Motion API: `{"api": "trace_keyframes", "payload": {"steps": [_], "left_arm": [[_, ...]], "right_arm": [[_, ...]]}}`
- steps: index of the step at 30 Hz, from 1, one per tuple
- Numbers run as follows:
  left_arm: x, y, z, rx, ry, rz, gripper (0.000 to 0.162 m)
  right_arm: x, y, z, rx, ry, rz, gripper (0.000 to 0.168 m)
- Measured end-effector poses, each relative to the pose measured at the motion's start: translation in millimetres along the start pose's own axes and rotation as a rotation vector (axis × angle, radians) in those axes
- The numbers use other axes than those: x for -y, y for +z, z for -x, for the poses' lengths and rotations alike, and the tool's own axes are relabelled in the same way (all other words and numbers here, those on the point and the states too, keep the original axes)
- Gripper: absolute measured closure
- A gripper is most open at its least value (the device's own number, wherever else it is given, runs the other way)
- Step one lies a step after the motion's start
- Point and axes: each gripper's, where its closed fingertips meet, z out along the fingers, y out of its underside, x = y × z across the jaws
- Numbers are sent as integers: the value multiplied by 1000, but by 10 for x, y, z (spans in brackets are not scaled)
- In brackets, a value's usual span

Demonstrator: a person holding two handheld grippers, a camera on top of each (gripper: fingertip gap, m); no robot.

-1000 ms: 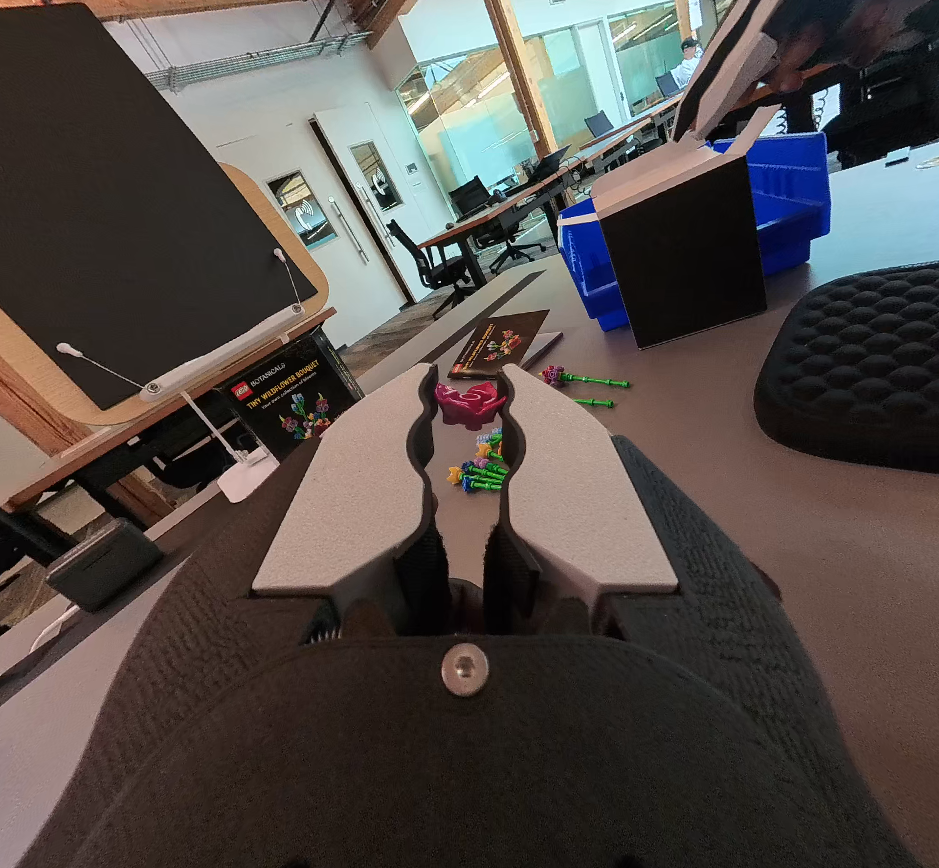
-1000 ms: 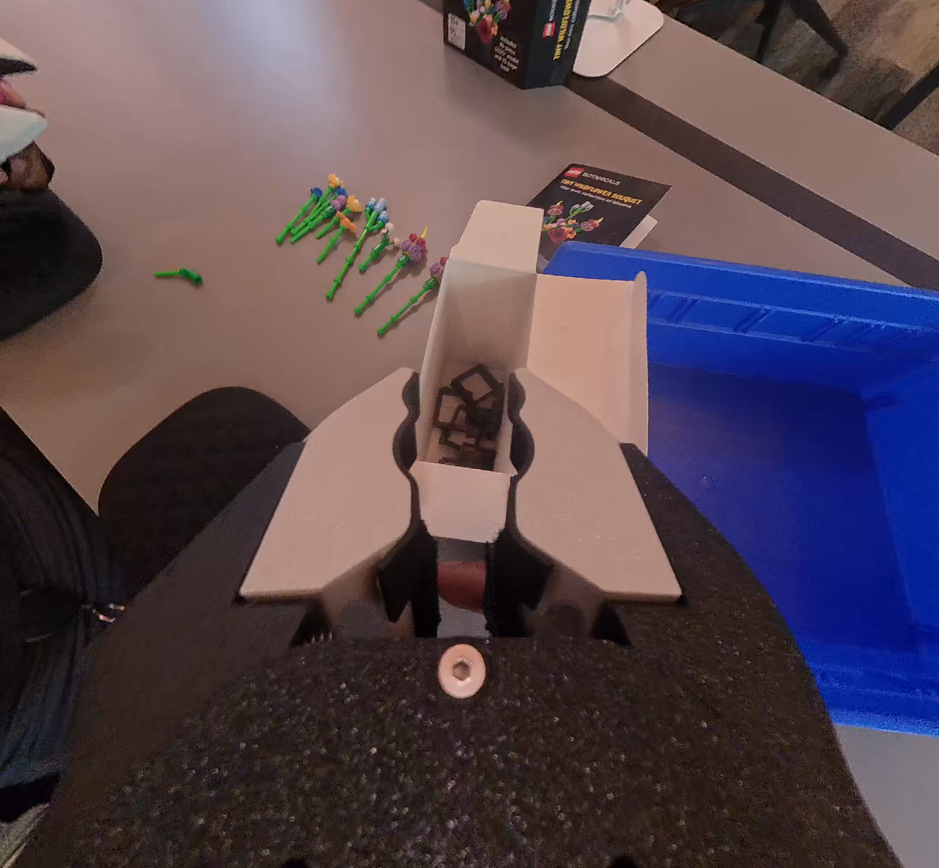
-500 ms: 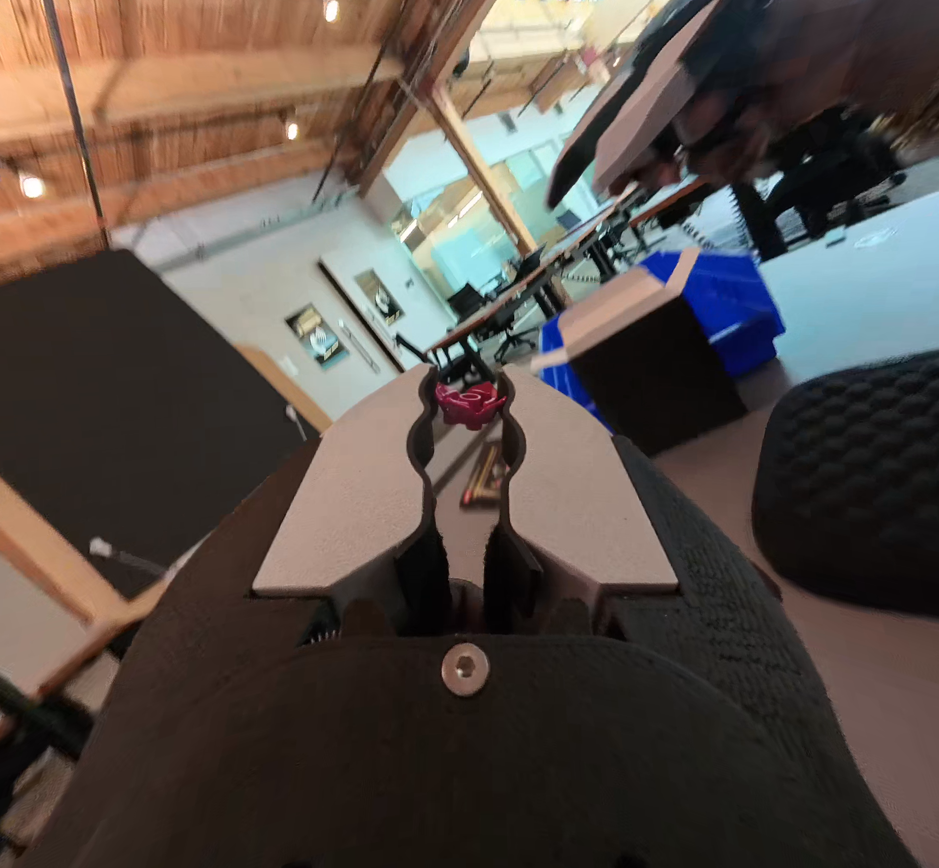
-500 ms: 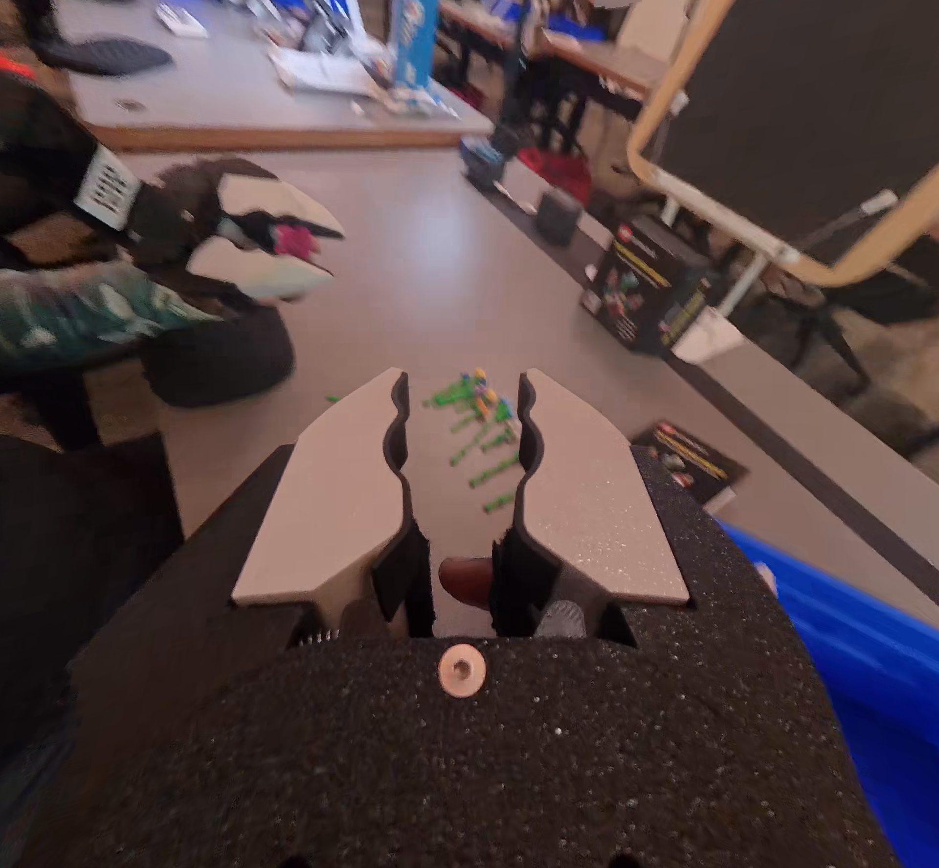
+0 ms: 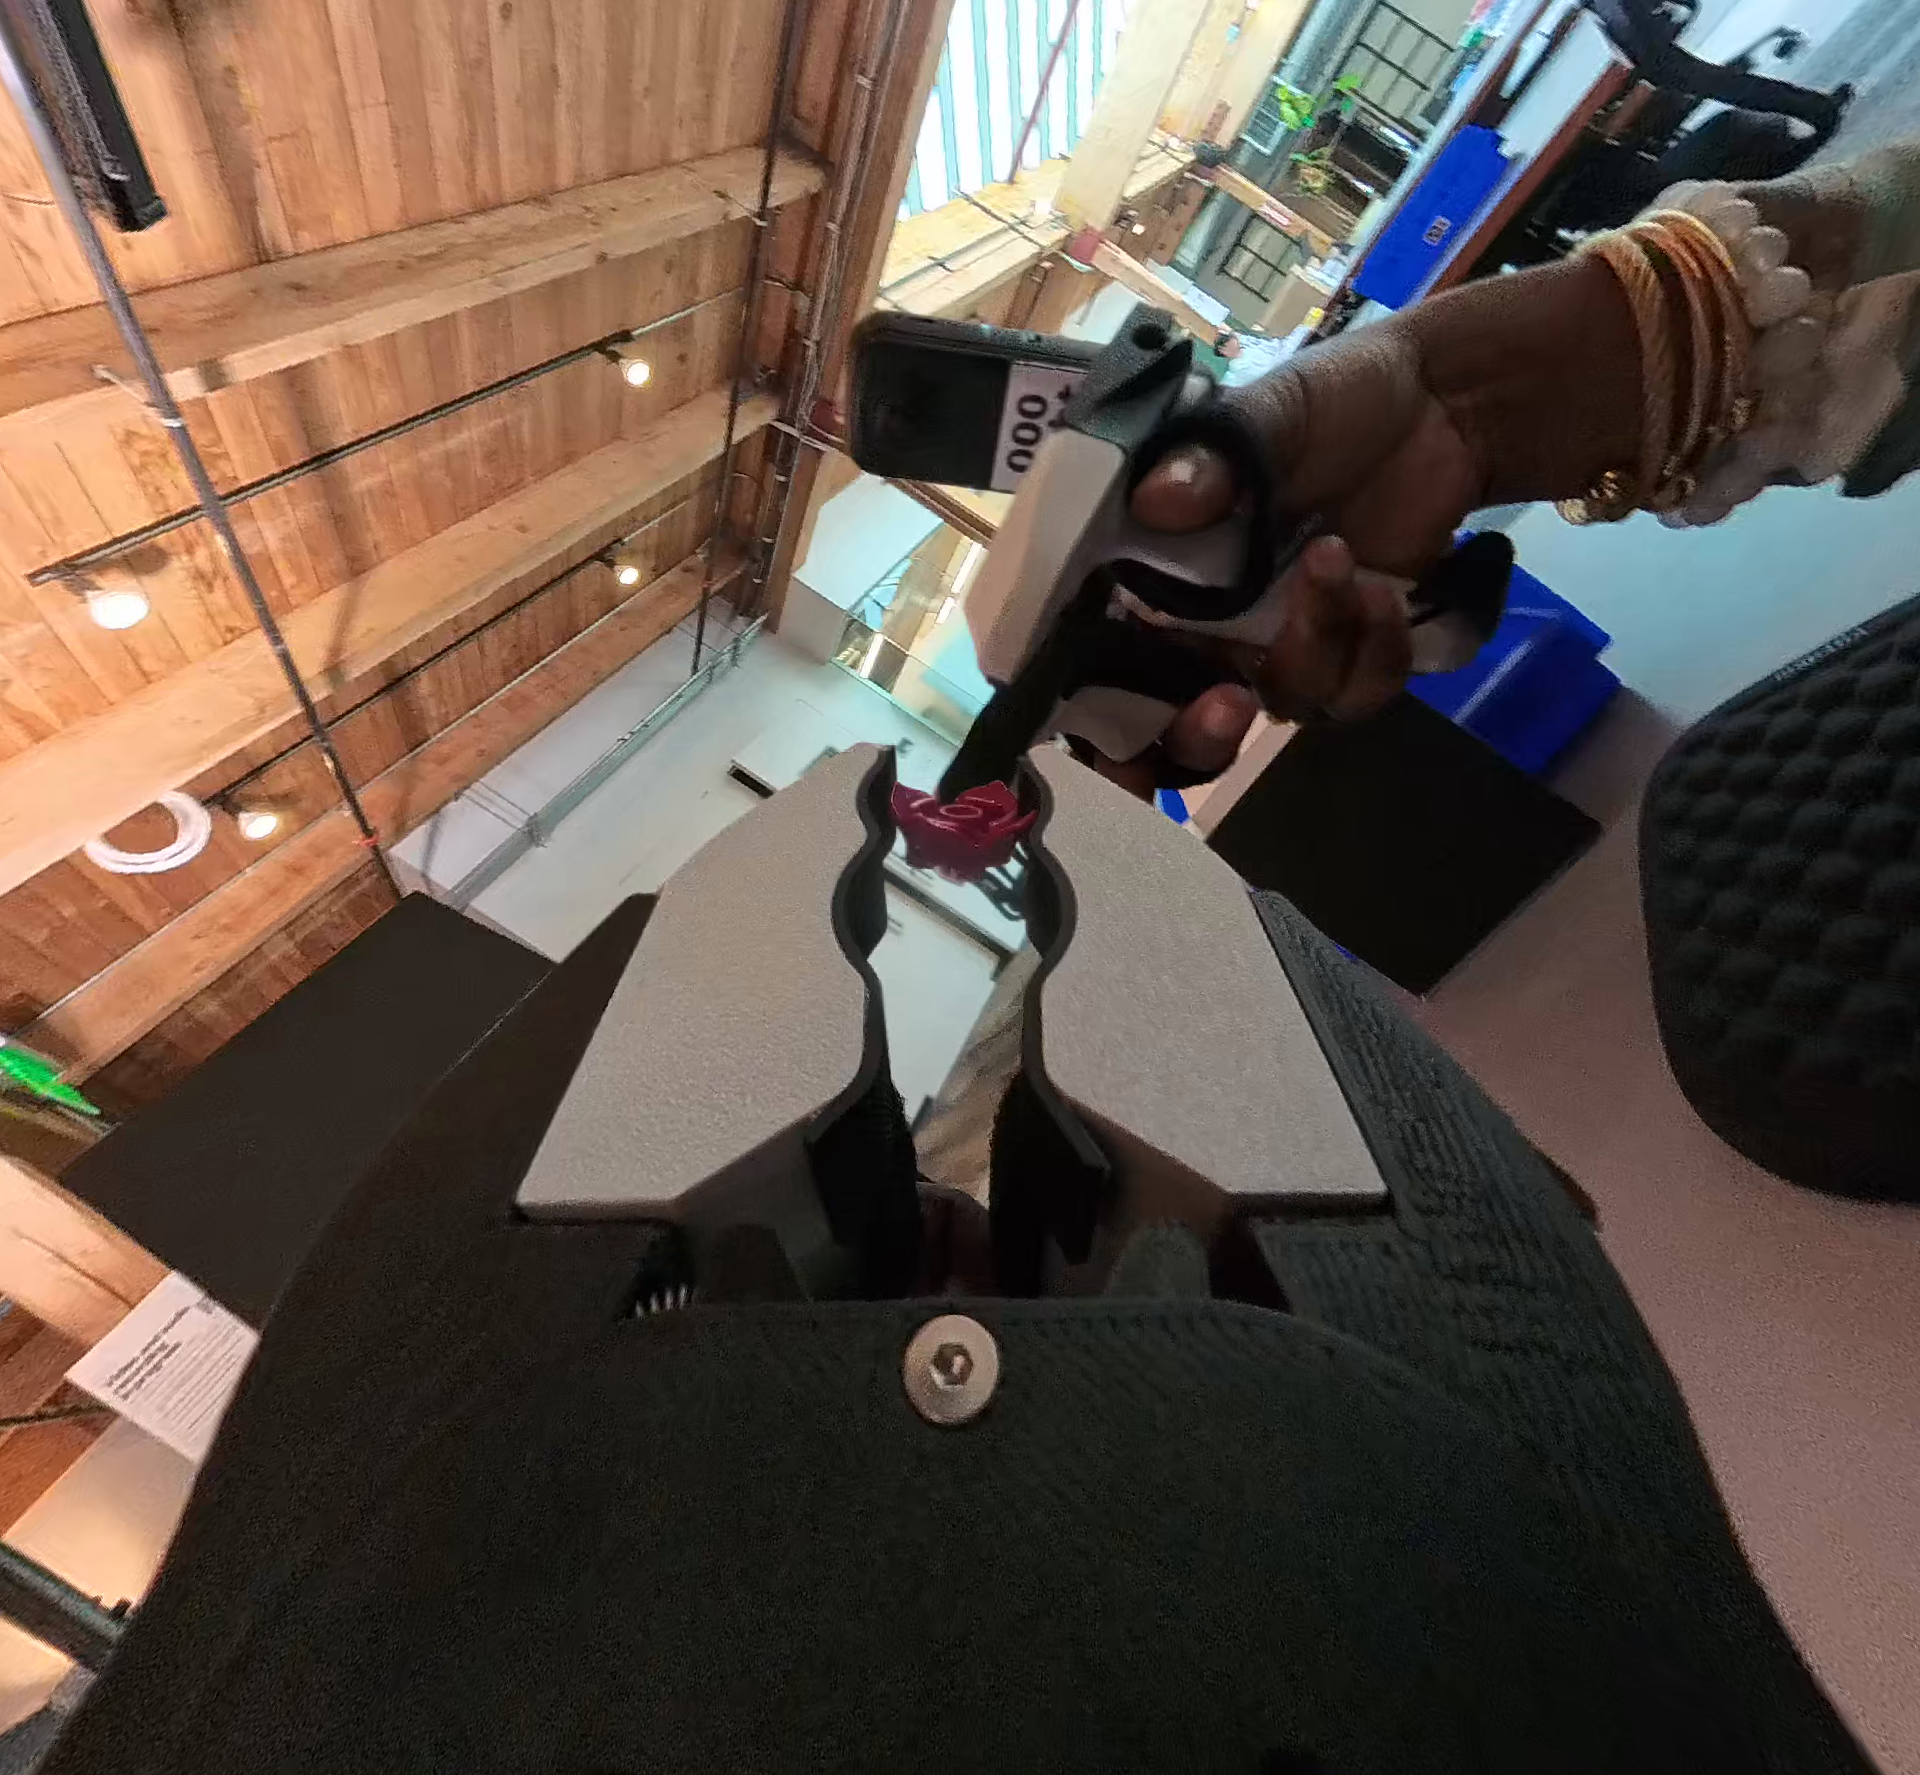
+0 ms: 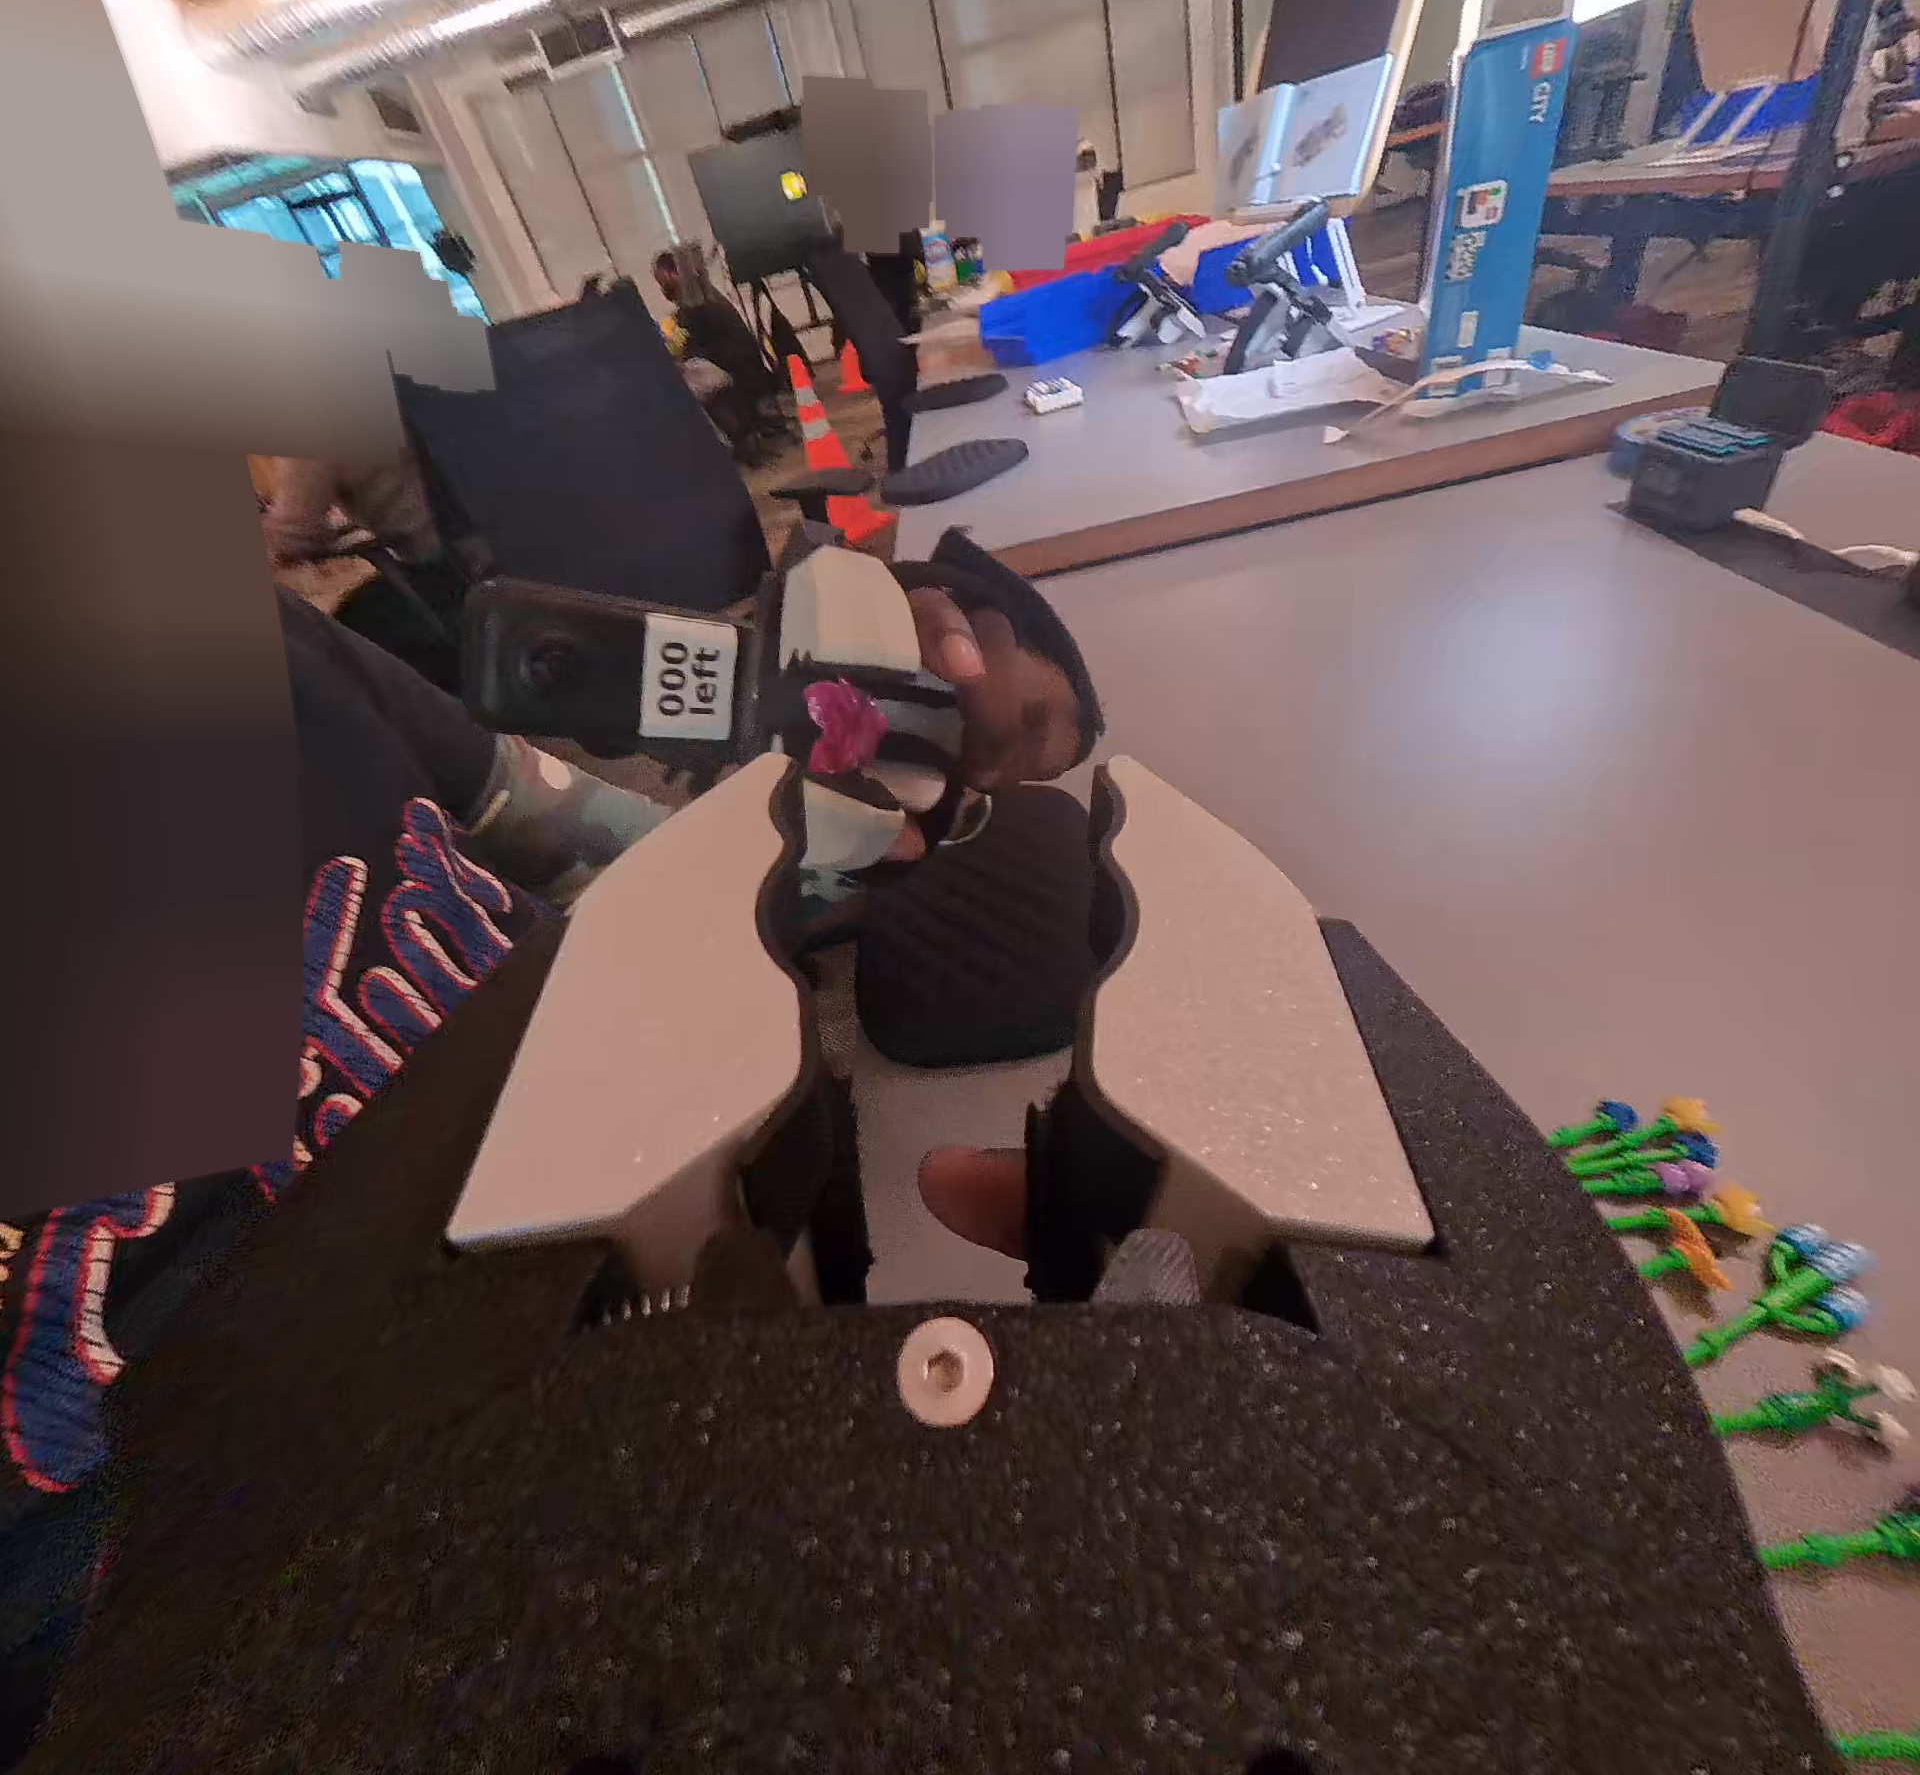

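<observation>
The left gripper (image 5: 956,816) is raised off the grey table (image 6: 1455,738) and tilted toward the timber ceiling, its fingers pinching a small magenta flower piece (image 5: 961,826) at their very tips, at 12 o'clock in the left wrist view. The right gripper (image 6: 940,795) comes in from 1 o'clock there, held in a hand (image 5: 1382,478) with gold bangles; its dark fingertip (image 5: 992,738) reaches the top of the flower piece, though whether it actually touches cannot be told. In the right wrist view that gripper's fingers are spread with nothing between them, and the flower piece (image 6: 842,723) shows just past its left finger at 11 o'clock. A black padded rest (image 5: 1787,915) lies on the table at 3 o'clock in the left wrist view, with a black box (image 5: 1403,852) and a blue bin (image 5: 1517,676) beyond it. Small green-stemmed toy flowers (image 6: 1714,1237) lie scattered on the table at 4 o'clock in the right wrist view.
</observation>
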Motion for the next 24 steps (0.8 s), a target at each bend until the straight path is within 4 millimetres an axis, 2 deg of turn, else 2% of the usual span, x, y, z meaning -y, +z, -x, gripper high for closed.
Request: {"api": "trace_keyframes", "payload": {"steps": [3,8,14,17,20,21,24], "left_arm": [[-77,-33,-48,-67,-13,6,140],[-163,-85,-97,-145,-75,-2,140],[-144,-93,-205,-197,-28,-8,140],[-137,-85,-243,-204,-9,-9,140],[-164,-79,-219,-193,-29,15,139],[-170,-76,-207,-193,-54,24,134],[-203,-77,-143,-209,-209,61,122]], "right_arm": [[12,4,-24,15,32,-26,116],[-153,156,4,44,36,49,116],[-261,329,72,139,112,65,137],[-317,383,138,196,111,78,156],[-292,371,97,173,80,56,159],[-274,352,65,147,64,50,159],[-178,201,-77,3,-16,43,159]]}}
